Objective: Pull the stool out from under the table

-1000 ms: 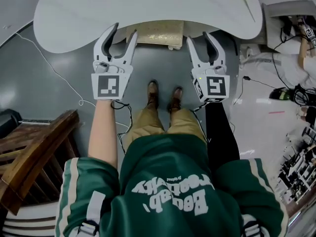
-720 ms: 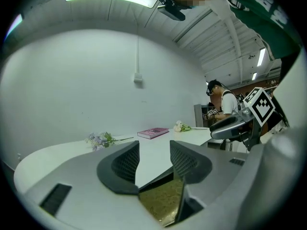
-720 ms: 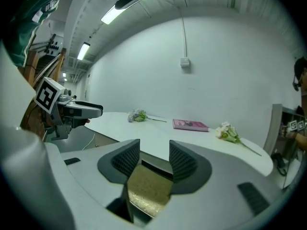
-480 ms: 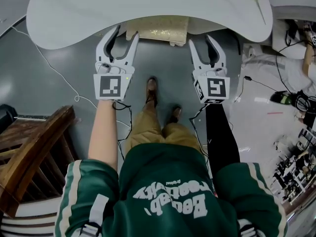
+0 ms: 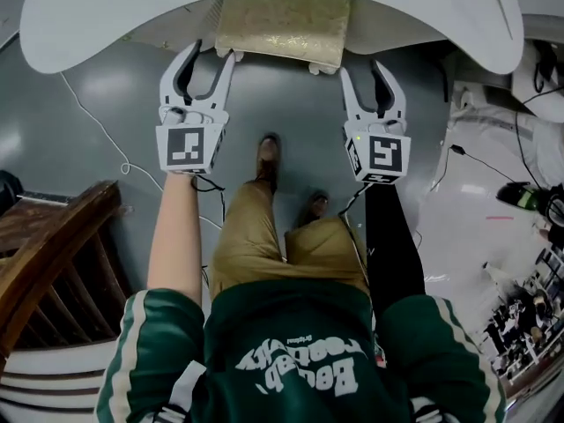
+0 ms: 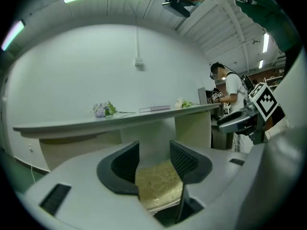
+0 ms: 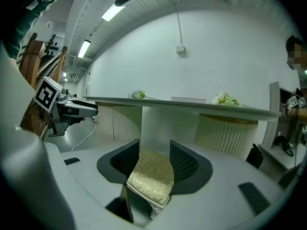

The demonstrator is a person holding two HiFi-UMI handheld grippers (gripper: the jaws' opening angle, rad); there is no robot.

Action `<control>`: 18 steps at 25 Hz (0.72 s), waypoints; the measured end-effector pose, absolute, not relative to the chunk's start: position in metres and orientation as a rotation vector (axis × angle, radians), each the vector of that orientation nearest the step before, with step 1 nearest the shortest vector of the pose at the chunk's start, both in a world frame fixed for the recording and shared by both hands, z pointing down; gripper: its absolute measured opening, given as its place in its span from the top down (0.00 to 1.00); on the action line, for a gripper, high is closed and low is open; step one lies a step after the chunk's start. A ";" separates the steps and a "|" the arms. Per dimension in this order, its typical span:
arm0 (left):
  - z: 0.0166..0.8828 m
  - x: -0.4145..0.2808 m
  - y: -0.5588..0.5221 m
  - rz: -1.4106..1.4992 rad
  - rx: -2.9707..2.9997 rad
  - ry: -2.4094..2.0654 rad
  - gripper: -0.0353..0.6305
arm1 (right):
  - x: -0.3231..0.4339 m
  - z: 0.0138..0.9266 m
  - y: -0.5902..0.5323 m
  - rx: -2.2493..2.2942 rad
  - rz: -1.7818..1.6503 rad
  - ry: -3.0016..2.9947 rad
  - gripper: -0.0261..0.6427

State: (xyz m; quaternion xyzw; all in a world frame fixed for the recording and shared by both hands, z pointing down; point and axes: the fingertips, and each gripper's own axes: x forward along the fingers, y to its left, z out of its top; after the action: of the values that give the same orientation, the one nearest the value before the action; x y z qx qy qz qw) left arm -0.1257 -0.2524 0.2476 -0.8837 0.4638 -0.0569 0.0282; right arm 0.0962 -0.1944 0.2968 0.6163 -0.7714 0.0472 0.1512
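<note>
A stool with a gold cushion (image 5: 282, 26) stands half out from beneath the white table (image 5: 106, 16). My left gripper (image 5: 212, 53) straddles the seat's front left corner. In the left gripper view the cushion (image 6: 158, 183) fills the gap between the dark pads (image 6: 184, 159) of the left gripper (image 6: 154, 150), which is shut on it. My right gripper (image 5: 362, 69) is at the front right corner. The right gripper view shows the cushion (image 7: 151, 176) wedged between the jaws of that gripper (image 7: 154, 150), which are opening slightly while the pads still touch it.
A dark wooden rack (image 5: 44, 245) stands at the left. A white cable (image 5: 97, 122) trails over the grey floor. My feet (image 5: 269, 152) are just behind the stool. Cables and gear (image 5: 529, 192) crowd the right side. Flowers (image 6: 103, 110) lie on the tabletop, and a person (image 6: 232, 87) stands beyond.
The stool's seat has come further out from under the table edge, along with both grippers. My right foot has stepped back.
</note>
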 end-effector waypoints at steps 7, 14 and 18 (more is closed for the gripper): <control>0.360 -0.136 -0.270 -0.245 -2.716 1.472 0.63 | 0.109 0.411 -0.202 1.772 0.171 -2.215 0.62; 0.458 -0.136 -0.282 -0.292 -2.723 1.469 0.59 | 0.125 0.512 -0.202 1.803 0.222 -2.197 0.59; 0.504 -0.139 -0.289 -0.313 -2.719 1.469 0.58 | 0.142 0.557 -0.217 1.831 0.219 -2.190 0.57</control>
State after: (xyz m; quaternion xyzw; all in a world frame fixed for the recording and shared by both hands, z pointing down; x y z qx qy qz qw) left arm -0.1387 -0.2892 0.5043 -0.8752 0.4728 -0.1006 0.0176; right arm 0.1420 -0.2167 0.5570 0.6333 -0.7576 0.0759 0.1390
